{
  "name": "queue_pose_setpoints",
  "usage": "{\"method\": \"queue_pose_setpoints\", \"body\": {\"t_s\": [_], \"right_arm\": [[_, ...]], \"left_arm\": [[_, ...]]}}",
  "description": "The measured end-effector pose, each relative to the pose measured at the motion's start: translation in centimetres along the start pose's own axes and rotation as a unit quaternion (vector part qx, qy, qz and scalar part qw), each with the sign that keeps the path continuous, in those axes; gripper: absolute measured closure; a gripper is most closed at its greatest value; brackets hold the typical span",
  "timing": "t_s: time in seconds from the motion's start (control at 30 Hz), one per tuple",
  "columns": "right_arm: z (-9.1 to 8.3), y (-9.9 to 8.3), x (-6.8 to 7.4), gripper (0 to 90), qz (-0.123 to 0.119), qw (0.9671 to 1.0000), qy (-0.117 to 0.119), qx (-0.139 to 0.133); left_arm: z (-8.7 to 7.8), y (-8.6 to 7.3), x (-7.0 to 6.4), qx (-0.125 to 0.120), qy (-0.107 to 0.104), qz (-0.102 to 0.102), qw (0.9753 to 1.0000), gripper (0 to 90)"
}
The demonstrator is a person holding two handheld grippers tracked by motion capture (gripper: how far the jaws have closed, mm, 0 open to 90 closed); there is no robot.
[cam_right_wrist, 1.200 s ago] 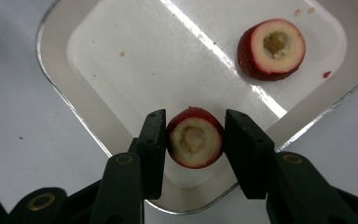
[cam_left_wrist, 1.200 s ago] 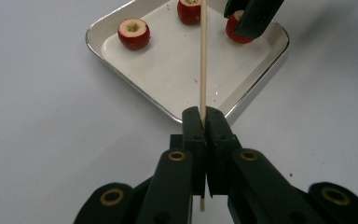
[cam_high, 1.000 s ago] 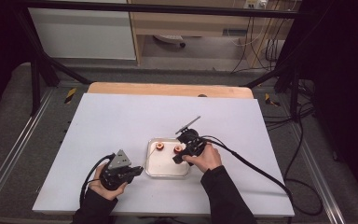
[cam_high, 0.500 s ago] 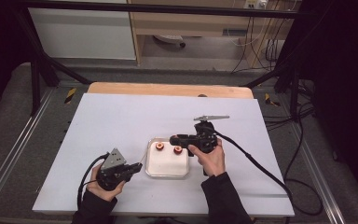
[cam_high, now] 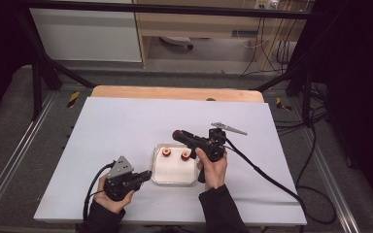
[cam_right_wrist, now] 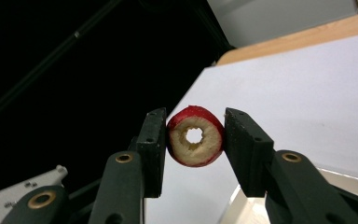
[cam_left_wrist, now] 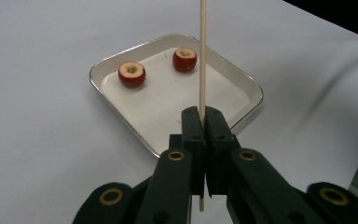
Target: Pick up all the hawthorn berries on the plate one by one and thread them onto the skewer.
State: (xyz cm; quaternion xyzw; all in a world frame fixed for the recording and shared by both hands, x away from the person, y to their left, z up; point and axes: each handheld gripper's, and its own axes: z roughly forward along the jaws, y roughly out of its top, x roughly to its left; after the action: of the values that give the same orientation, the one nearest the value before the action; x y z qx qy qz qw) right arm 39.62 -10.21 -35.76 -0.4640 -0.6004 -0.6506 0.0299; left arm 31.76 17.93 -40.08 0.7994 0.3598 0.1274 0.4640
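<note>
Cored red fruit piece [cam_right_wrist: 195,136], clamped between the jaws of the right gripper [cam_high: 178,135] and held above the table near frame centre in the high view, its bored hole facing the gripper camera. The left gripper [cam_left_wrist: 203,122], at lower left in the high view, is closed on a thin wooden skewer [cam_left_wrist: 203,56] whose long axis runs up the frame toward the tray [cam_left_wrist: 247,85]. Threading probably requires aligning hole with skewer tip. Two more cored pieces [cam_left_wrist: 132,74] [cam_left_wrist: 184,59] rest in the tray.
</note>
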Motion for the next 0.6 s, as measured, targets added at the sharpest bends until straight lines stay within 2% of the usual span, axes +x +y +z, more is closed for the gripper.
{"method": "queue_pose_setpoints", "body": {"t_s": [0.17,0.2,0.27,0.6], "right_arm": [[0.1,-0.5,0.4,60.5,0.007,0.9990,0.016,-0.042],[0.1,-0.5,0.4,60.5,0.007,0.9990,0.016,-0.042],[0.2,-0.9,0.5,60.5,0.006,0.9976,0.026,-0.064],[0.6,-2.1,0.6,60.5,-0.012,0.9942,0.042,-0.098]], "left_arm": [[0.4,0.2,-0.6,-0.003,-0.012,-0.018,0.9997,88.2],[0.4,0.2,-0.6,-0.003,-0.012,-0.018,0.9997,88.2],[0.5,0.3,-0.7,-0.006,-0.015,-0.024,0.9996,88.2],[1.1,0.8,-1.3,-0.007,-0.028,-0.032,0.9991,88.2]]}}
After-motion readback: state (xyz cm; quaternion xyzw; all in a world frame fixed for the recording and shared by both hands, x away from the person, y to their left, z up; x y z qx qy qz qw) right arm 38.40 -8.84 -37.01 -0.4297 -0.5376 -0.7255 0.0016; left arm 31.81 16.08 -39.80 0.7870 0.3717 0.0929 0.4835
